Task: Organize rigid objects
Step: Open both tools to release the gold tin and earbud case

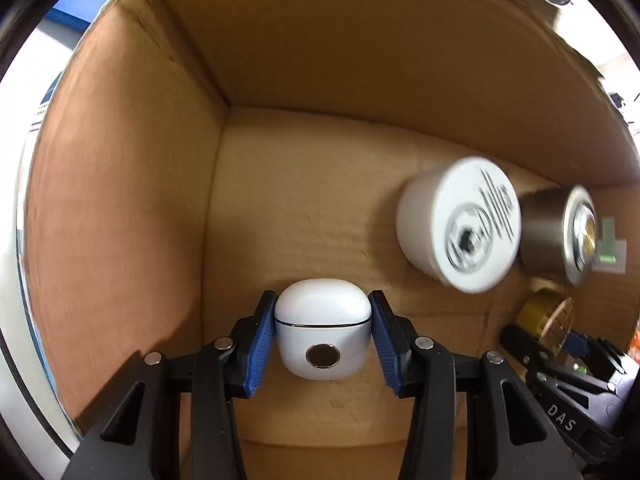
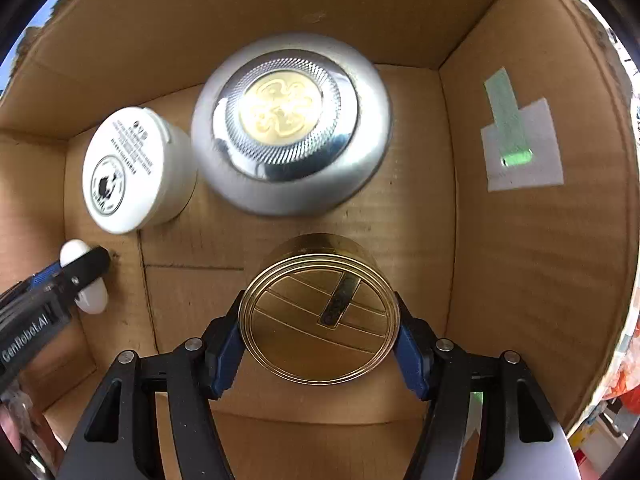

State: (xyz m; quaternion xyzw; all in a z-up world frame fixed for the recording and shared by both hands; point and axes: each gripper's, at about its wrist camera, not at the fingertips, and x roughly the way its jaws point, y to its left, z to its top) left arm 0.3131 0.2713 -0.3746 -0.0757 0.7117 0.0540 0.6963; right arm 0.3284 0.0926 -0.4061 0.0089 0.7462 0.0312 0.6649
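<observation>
Cardboard box [image 2: 532,264] already holds a white round jar [image 2: 128,168] and a silver domed tin [image 2: 292,124]; left tongs [image 1: 323,336] clench a glossy white earbud case [image 1: 323,332], right tongs [image 2: 320,336] grip a brass-coloured round tin [image 2: 320,316], both low inside, awaiting release.

Left hand-held gripper [image 1: 323,336] black linkage arms, silver rivets, ribbed blue pads [image 1: 262,344], right hand-held gripper [image 2: 320,332] alike

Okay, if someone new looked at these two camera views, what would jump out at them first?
Probably the gold round tin clamped in the right gripper, low inside the cardboard box, with a shiny silver jar on the floor beyond it. In the left view, the left gripper holds a white earbud case near the box's left wall, a white jar off to its right.
</observation>
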